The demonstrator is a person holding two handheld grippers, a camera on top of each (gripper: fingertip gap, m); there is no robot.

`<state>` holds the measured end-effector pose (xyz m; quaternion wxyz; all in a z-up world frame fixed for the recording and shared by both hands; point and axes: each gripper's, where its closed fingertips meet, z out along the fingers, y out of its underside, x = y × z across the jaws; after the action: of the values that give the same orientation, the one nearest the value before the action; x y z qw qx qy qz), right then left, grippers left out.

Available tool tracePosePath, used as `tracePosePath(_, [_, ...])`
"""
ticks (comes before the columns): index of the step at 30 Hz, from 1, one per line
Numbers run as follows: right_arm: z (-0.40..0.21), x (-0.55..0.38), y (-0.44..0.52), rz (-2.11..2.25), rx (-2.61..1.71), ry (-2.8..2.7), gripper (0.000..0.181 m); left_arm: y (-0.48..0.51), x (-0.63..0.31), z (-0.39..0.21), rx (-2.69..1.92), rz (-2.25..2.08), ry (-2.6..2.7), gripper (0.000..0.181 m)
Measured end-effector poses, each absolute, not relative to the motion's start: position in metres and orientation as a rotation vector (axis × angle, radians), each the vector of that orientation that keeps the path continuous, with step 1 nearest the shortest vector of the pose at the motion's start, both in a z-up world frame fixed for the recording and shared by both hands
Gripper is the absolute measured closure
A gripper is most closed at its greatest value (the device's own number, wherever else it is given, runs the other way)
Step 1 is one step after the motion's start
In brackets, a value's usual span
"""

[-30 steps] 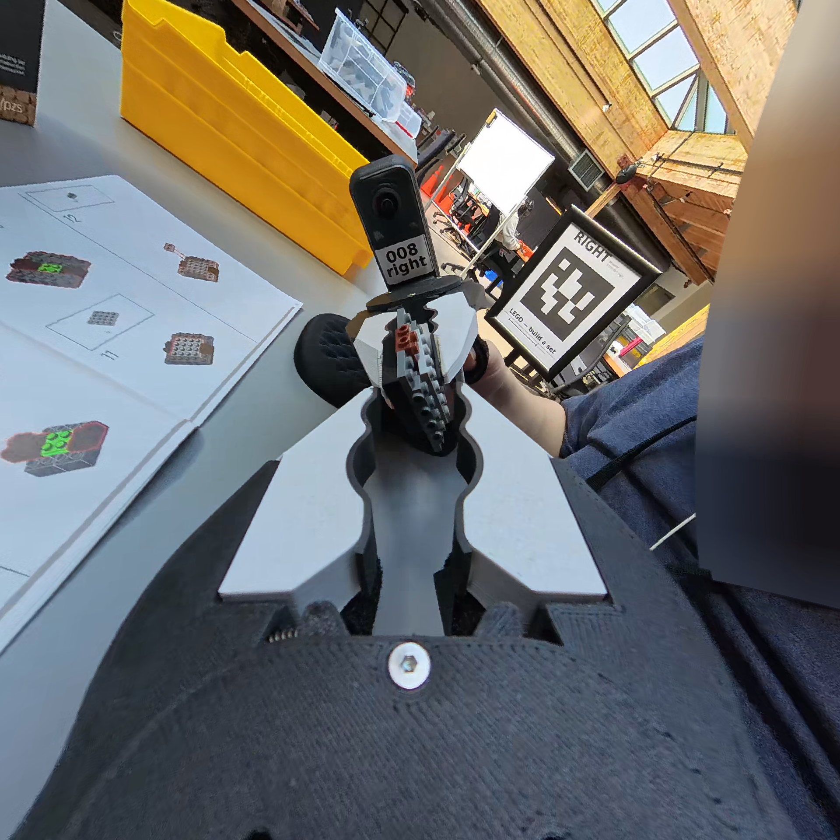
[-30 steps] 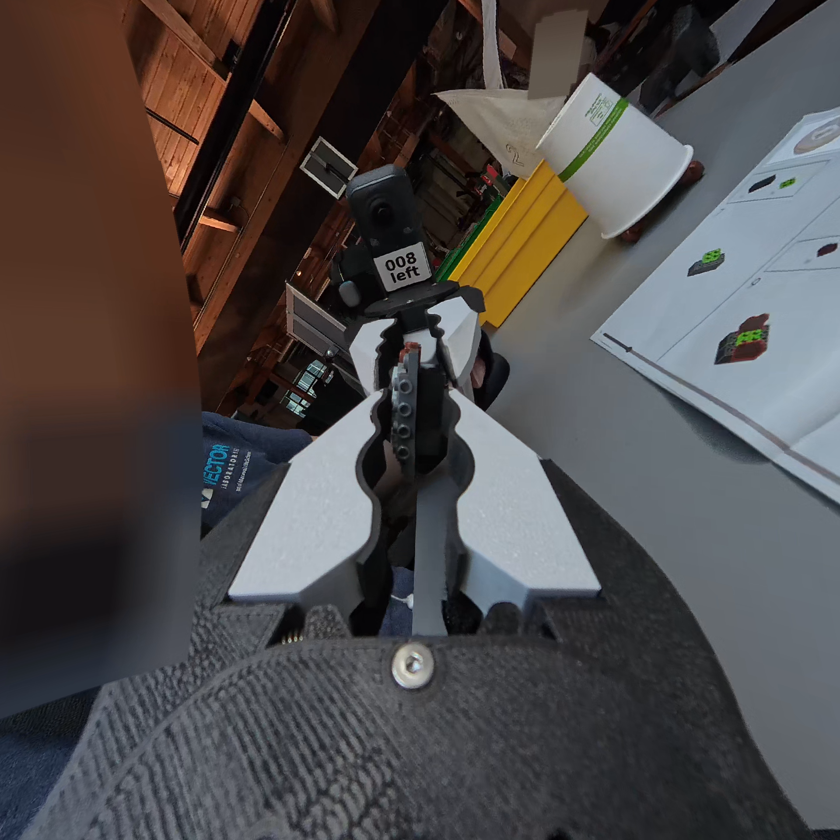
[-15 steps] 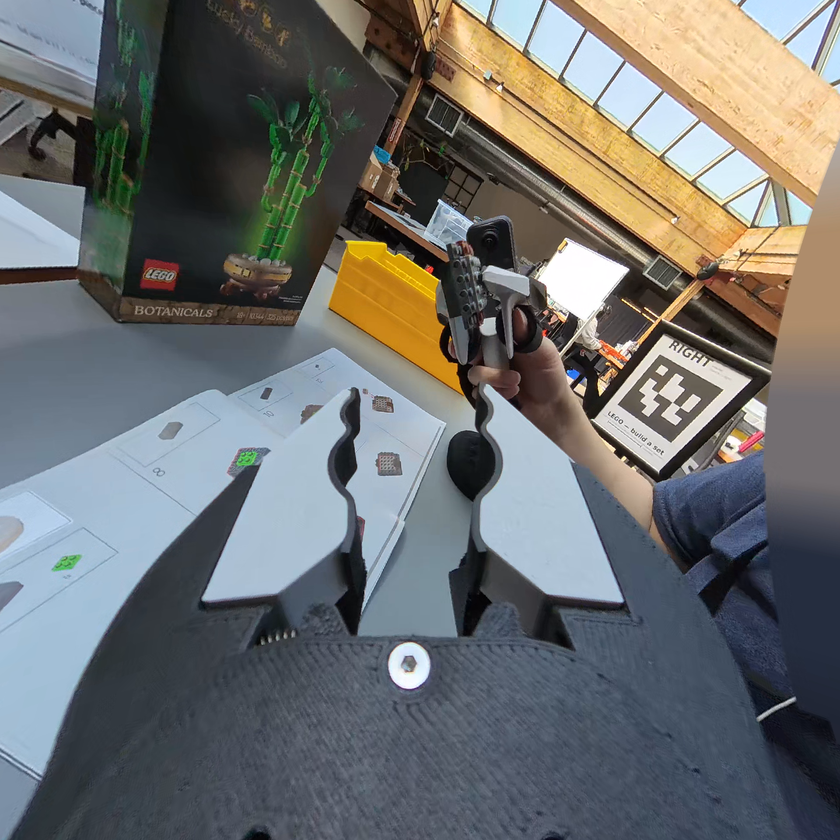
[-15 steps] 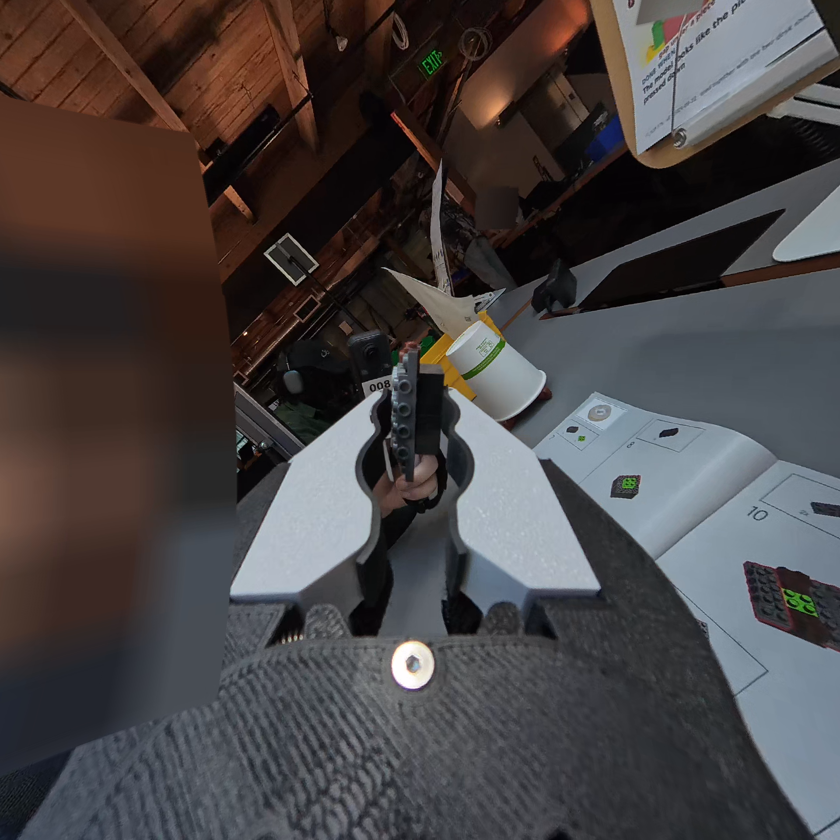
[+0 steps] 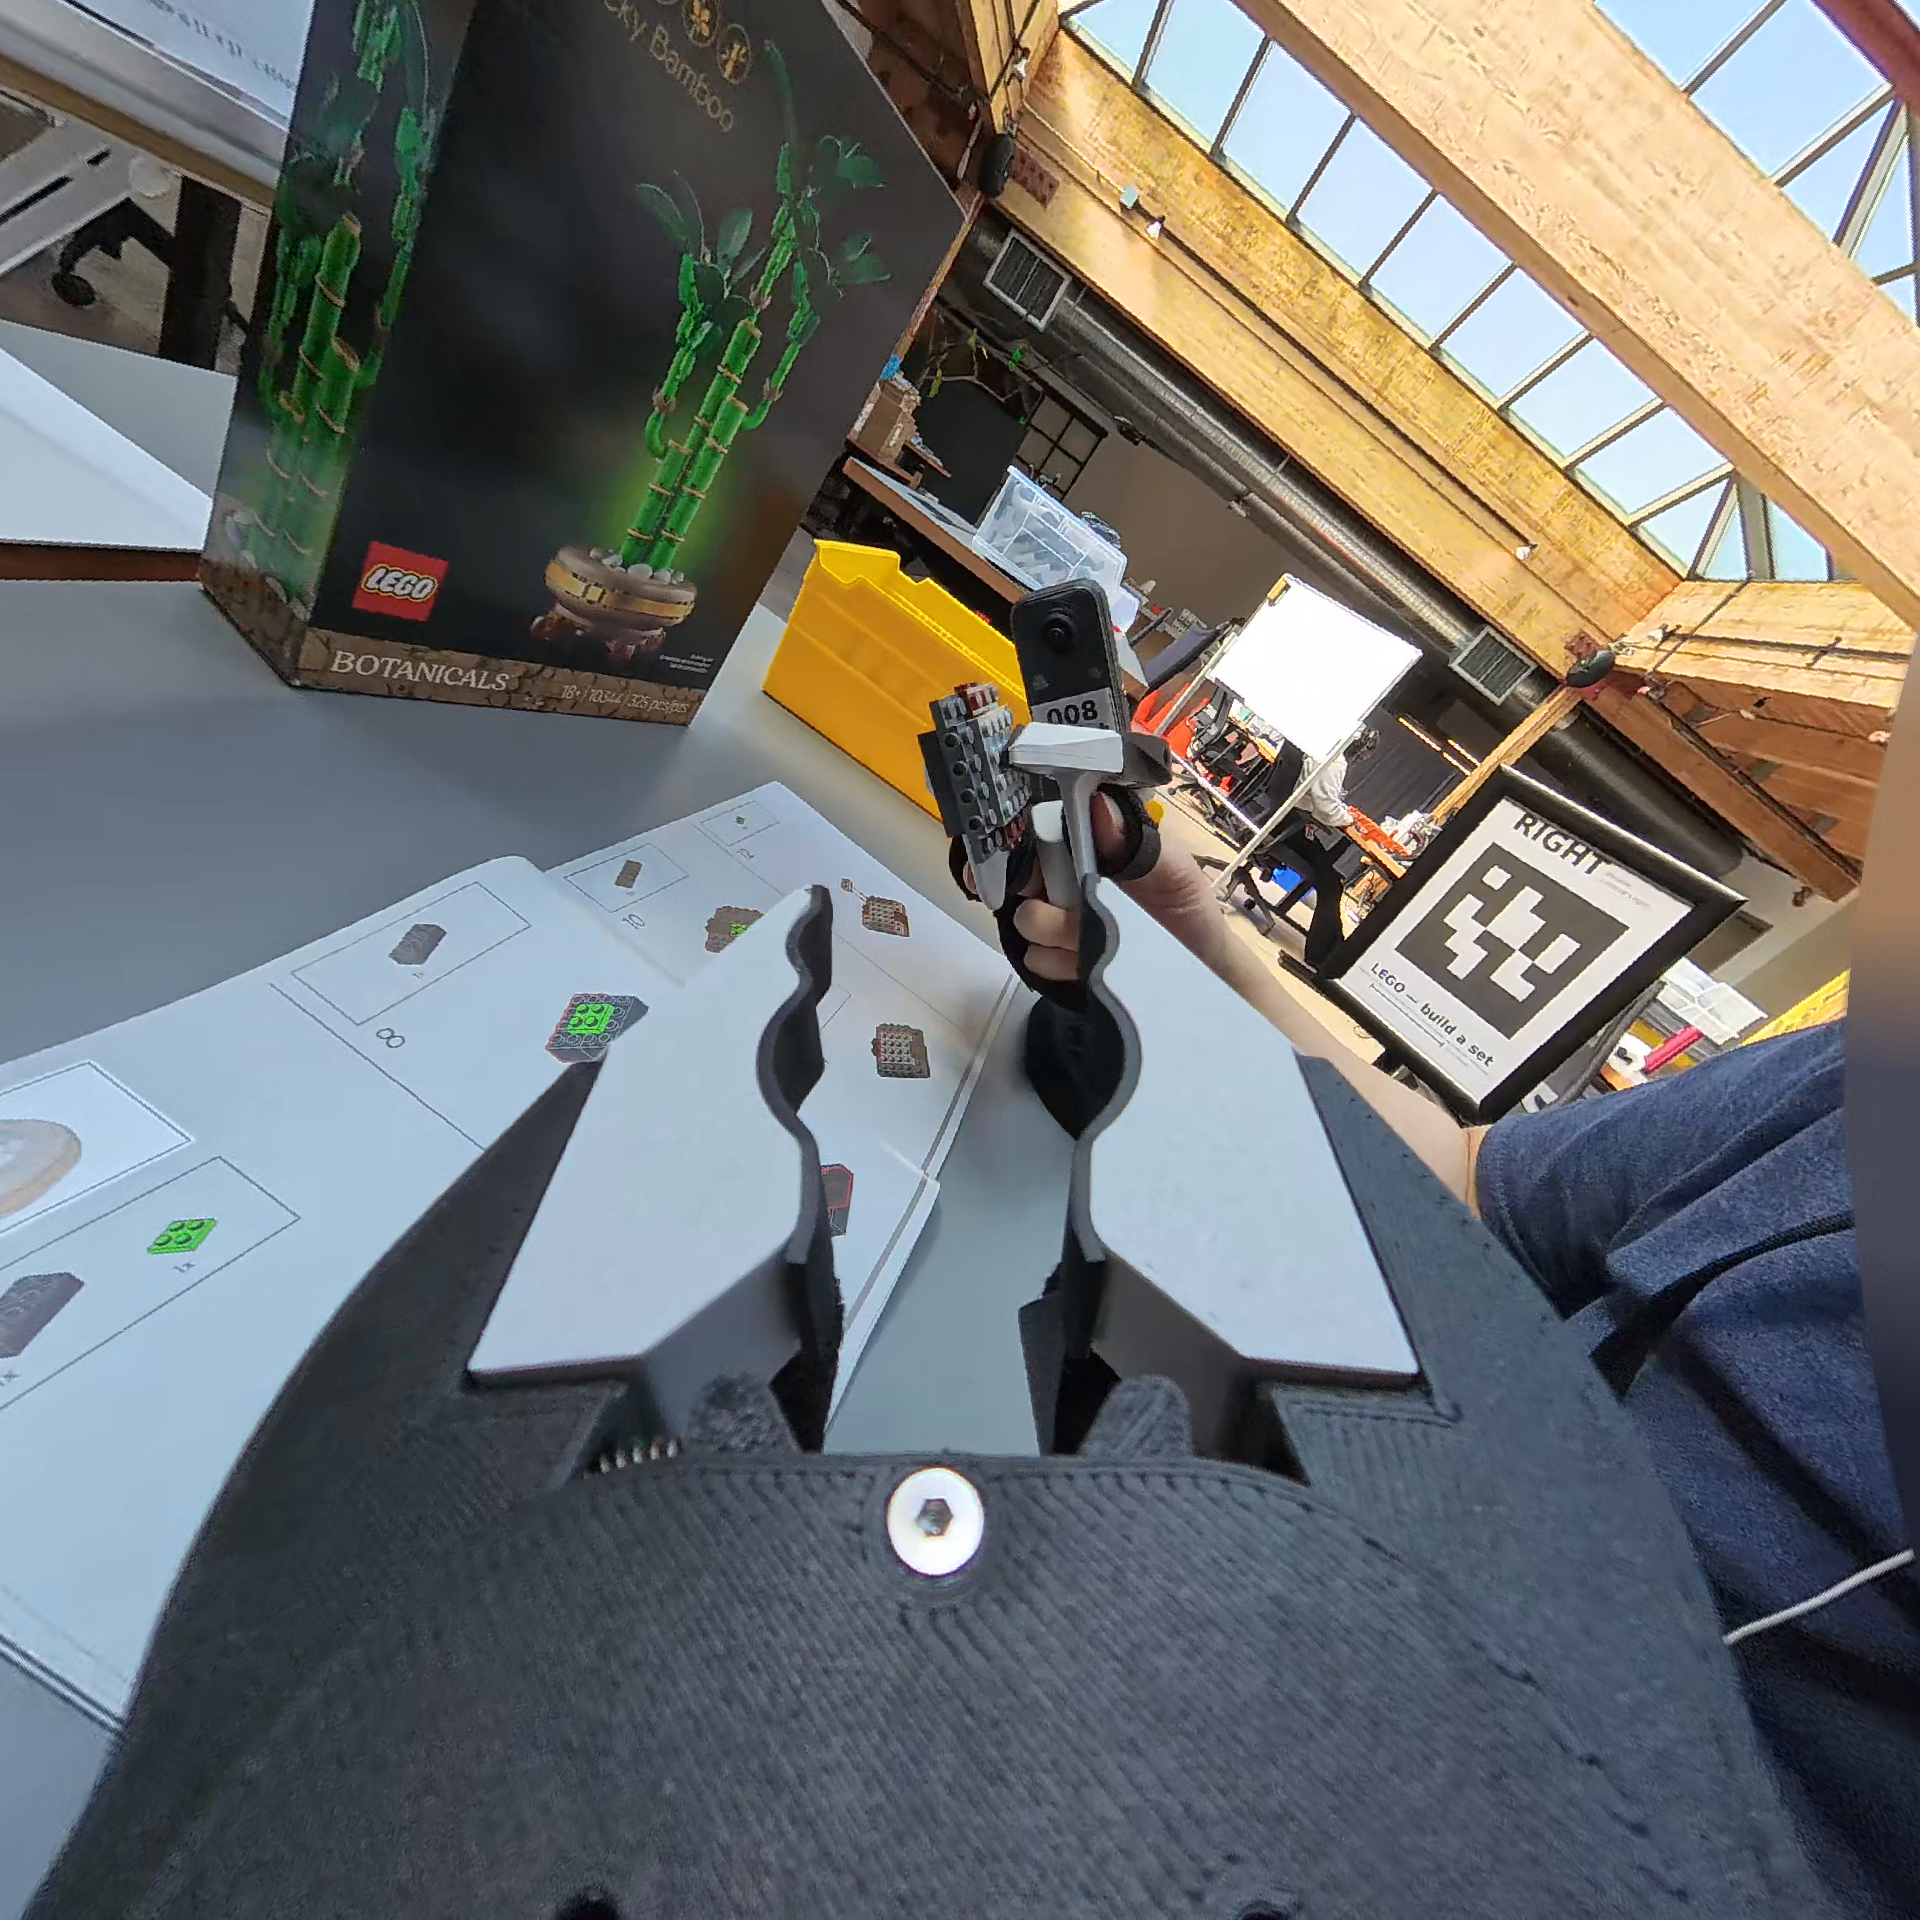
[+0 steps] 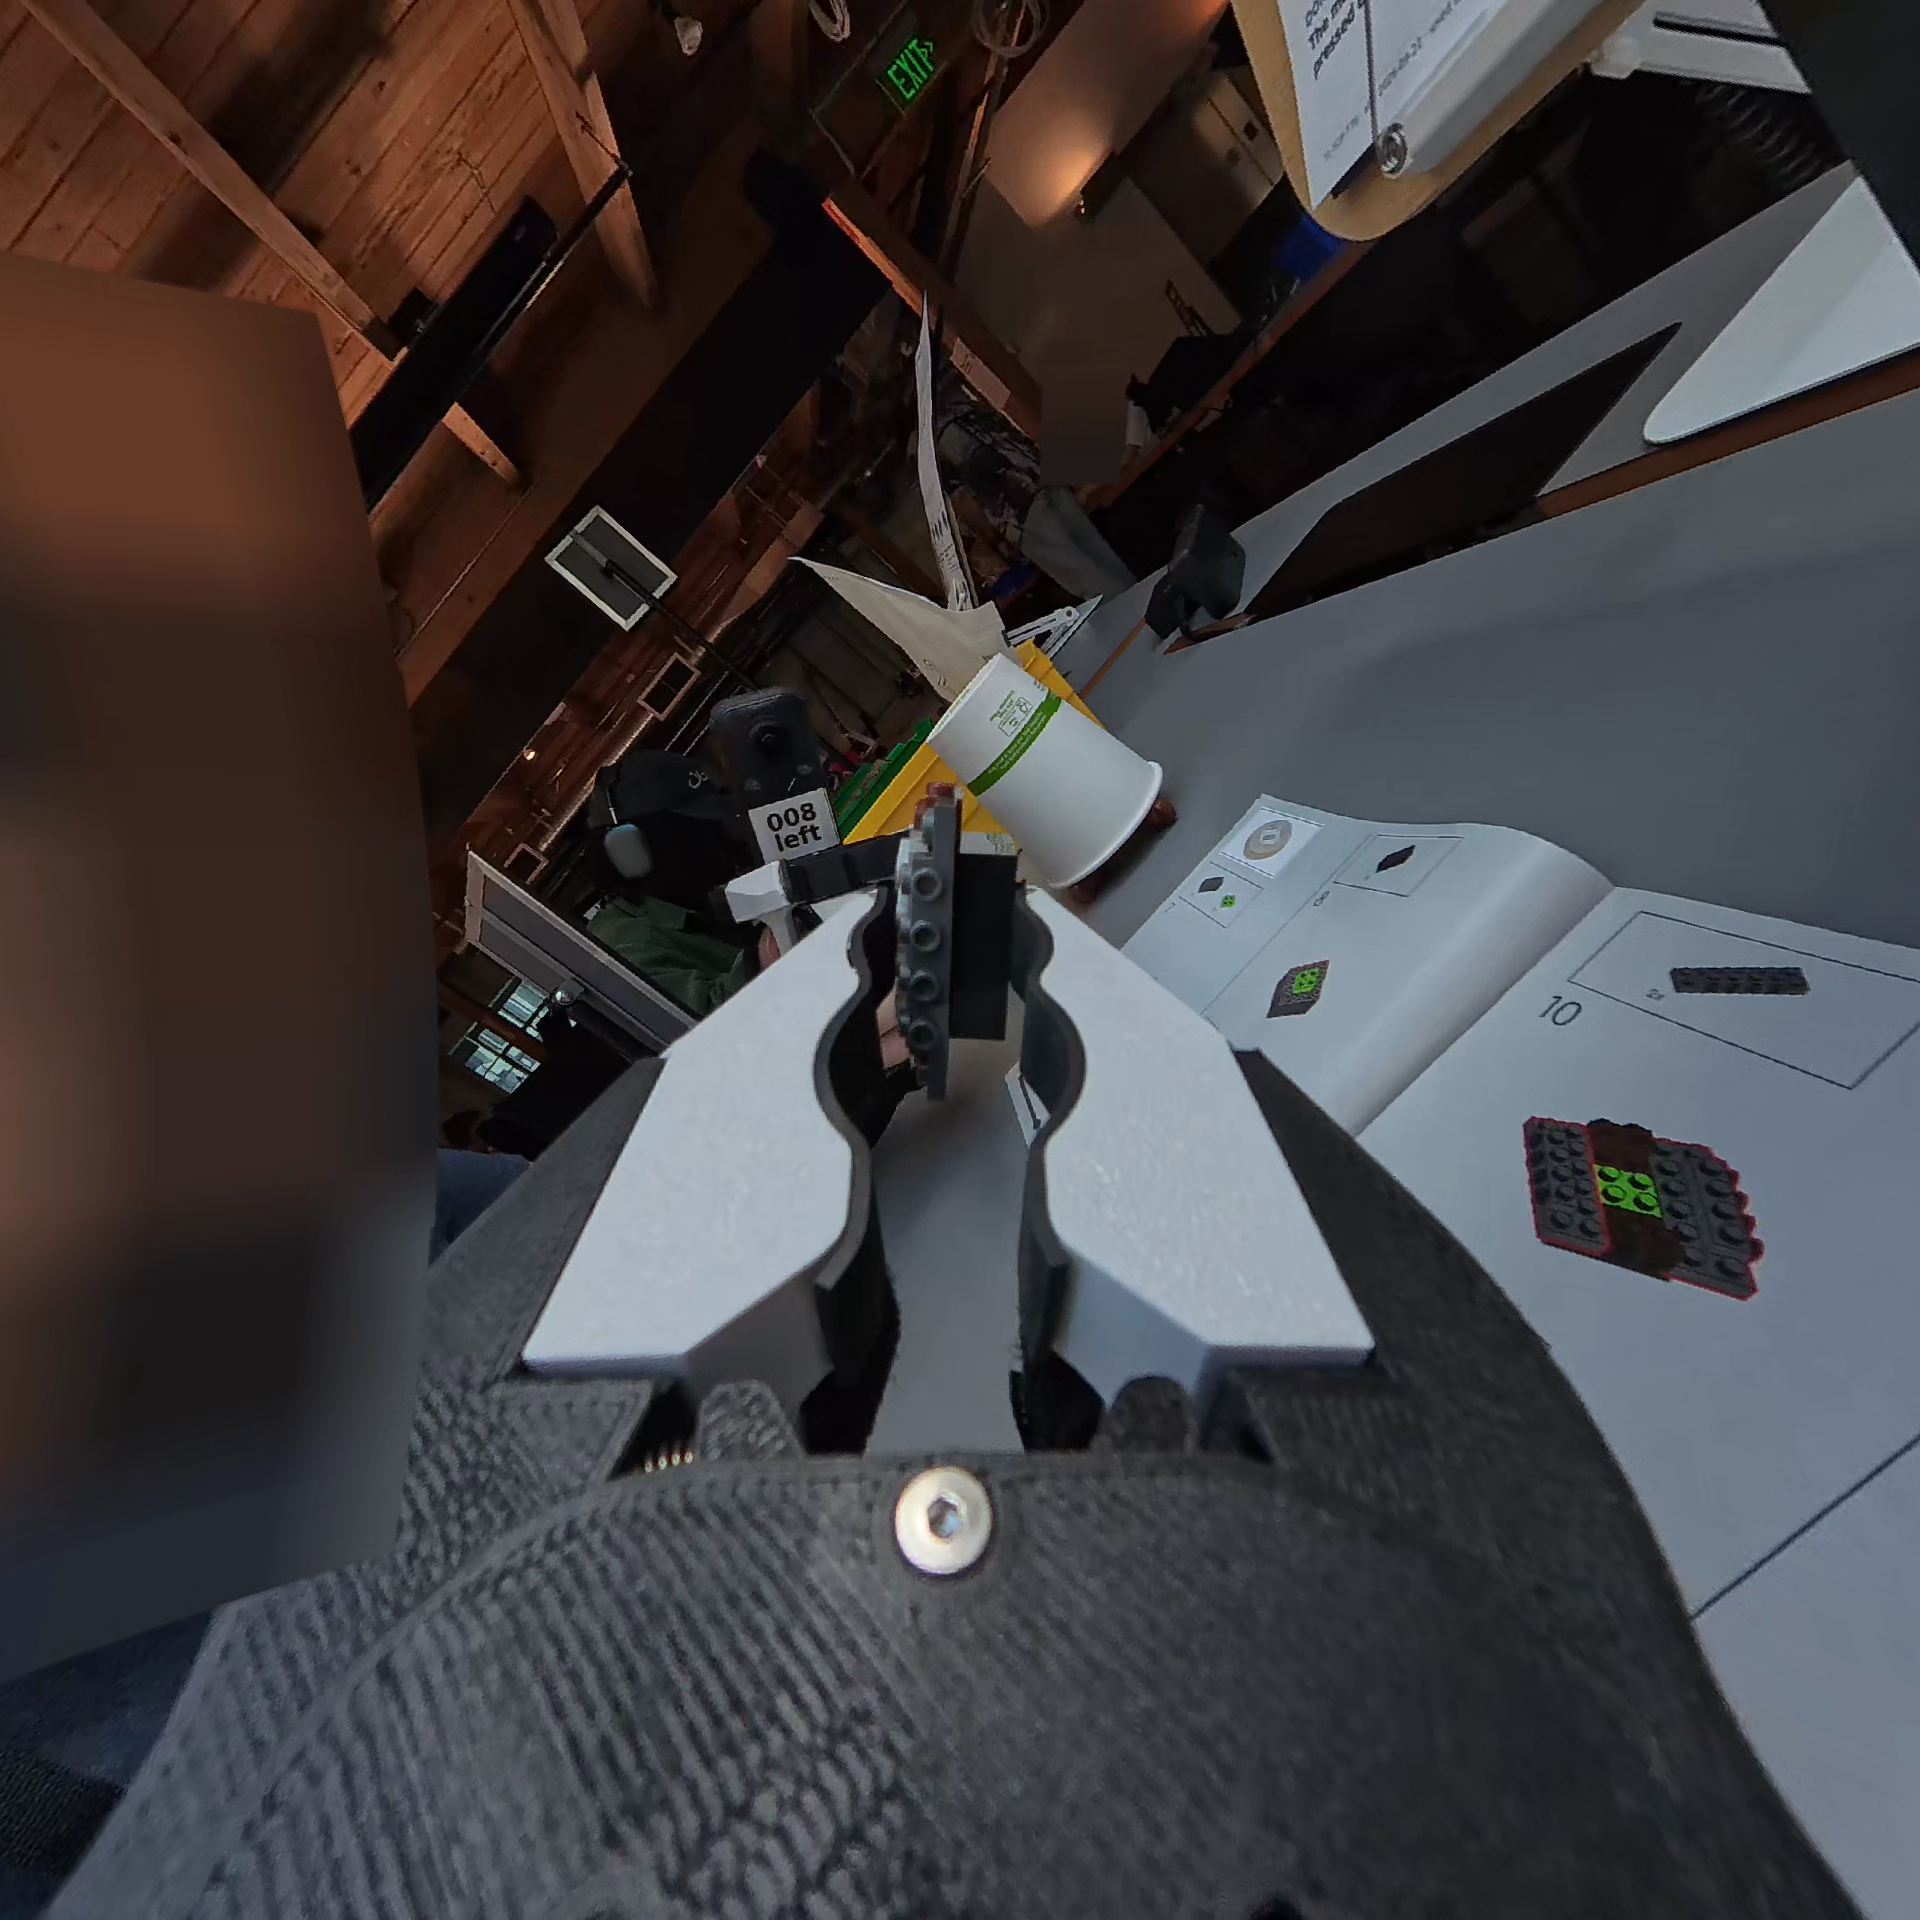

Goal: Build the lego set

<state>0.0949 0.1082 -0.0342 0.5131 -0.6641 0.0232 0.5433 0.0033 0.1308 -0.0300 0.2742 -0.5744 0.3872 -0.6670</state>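
Clamped between the right gripper's [image 6: 951, 961] jaws is the lego assembly [image 6: 940, 961], a grey studded plate backed by dark bricks, held upright in the air above the grey table [image 6: 1558, 707]. Farther off, the left gripper [image 5: 951, 997] hangs over the open instruction booklet [image 5: 343, 1049] with its jaws spread apart and nothing between them. Behind the booklet stands the dark set box [image 5: 540, 343], a yellow bin [image 5: 883, 655] beside it. An upturned white paper cup [image 6: 1039, 774] sits near the booklet's far edge.
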Motion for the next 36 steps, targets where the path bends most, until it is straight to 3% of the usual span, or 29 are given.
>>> tracePosePath(1, [-0.036,0.092,0.108,1.316,-1.609,0.052,0.161,0.130,0.003,-0.030,-1.543,-1.785,1.049,0.136])
tracePosePath(36, [-0.065,0.083,0.113,1.398,-1.706,0.116,0.161,0.127,0.009,-0.060,-1.628,-1.725,1.136,0.136])
